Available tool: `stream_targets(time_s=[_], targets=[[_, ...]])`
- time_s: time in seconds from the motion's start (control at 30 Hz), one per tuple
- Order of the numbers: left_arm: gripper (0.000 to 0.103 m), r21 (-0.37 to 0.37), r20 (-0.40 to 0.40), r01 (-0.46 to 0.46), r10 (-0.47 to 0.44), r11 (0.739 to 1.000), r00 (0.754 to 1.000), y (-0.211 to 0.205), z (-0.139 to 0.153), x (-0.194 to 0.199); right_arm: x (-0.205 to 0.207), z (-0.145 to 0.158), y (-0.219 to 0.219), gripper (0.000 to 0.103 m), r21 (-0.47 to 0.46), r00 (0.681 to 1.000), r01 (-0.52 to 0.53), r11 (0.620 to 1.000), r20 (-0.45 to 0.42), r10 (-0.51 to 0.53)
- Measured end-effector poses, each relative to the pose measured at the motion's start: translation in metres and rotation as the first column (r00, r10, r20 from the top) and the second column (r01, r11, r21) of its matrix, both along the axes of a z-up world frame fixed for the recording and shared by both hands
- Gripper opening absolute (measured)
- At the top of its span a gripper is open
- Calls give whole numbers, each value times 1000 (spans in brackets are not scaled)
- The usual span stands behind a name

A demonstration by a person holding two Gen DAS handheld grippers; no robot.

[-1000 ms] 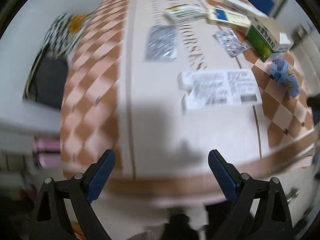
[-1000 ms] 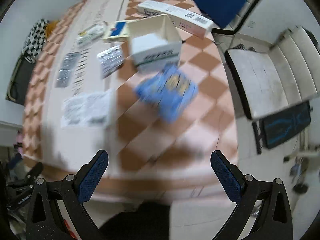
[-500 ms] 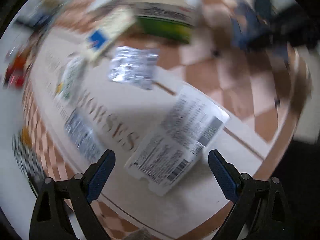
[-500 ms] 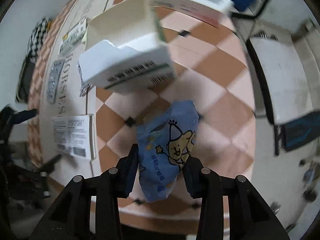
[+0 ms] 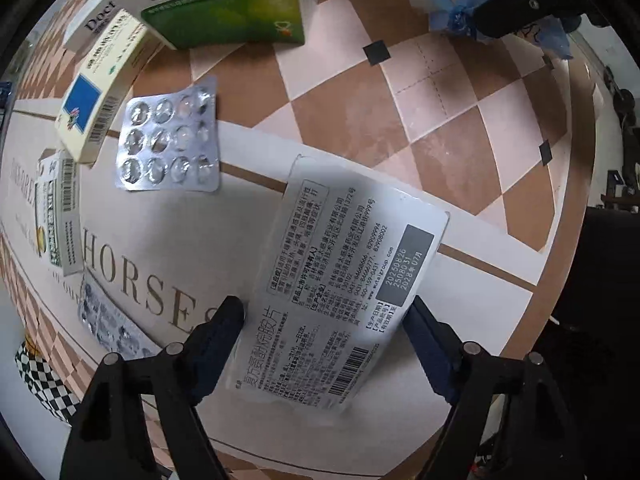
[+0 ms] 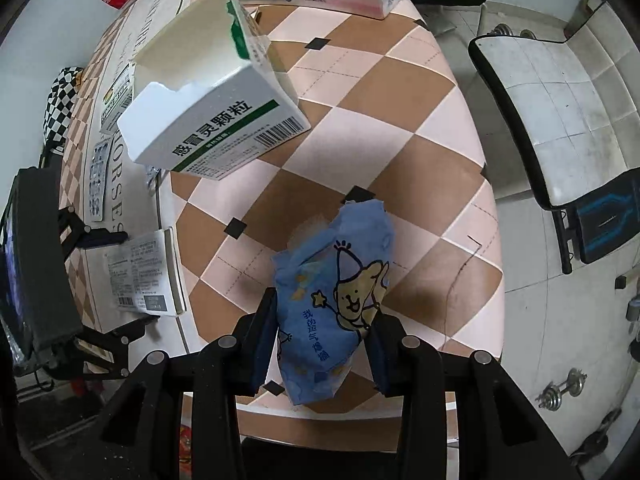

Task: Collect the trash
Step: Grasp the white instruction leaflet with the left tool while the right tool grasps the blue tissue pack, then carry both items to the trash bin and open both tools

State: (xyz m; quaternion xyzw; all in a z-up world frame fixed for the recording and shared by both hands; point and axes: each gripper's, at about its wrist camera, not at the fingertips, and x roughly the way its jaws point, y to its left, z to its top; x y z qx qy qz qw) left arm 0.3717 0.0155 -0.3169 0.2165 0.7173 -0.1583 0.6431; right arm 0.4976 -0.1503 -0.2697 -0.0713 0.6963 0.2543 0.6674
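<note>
Right gripper (image 6: 322, 344) clamps the blue cartoon tissue pack (image 6: 334, 300) near the checkered worktop (image 6: 420, 152) edge, pads pressing both sides. Left gripper (image 5: 324, 320) has just been closing around the flat white medicine box (image 5: 340, 300); its jaws straddle the box, contact unclear. 1 foil blister sheet (image 5: 170, 140) and a green-white carton (image 5: 224, 4) lie beyond.

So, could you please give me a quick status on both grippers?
Right gripper clamped on blue wrapper. Left gripper just closing around flat white medicine box, pads not yet pressing. Nothing in the way.
</note>
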Motion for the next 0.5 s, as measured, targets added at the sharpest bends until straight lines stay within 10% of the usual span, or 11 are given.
stream_targets(time_s=[0.23, 0.5], targets=[[80, -10, 106, -188, 188, 982, 976, 22, 20, -18, -10, 9, 2, 41, 0, 999, -16, 1000, 29, 16], [79, -93, 312, -456, 461, 885, 831, 46, 78, -68, -49, 44, 2, 39, 39, 991, -27, 999, 131, 22]])
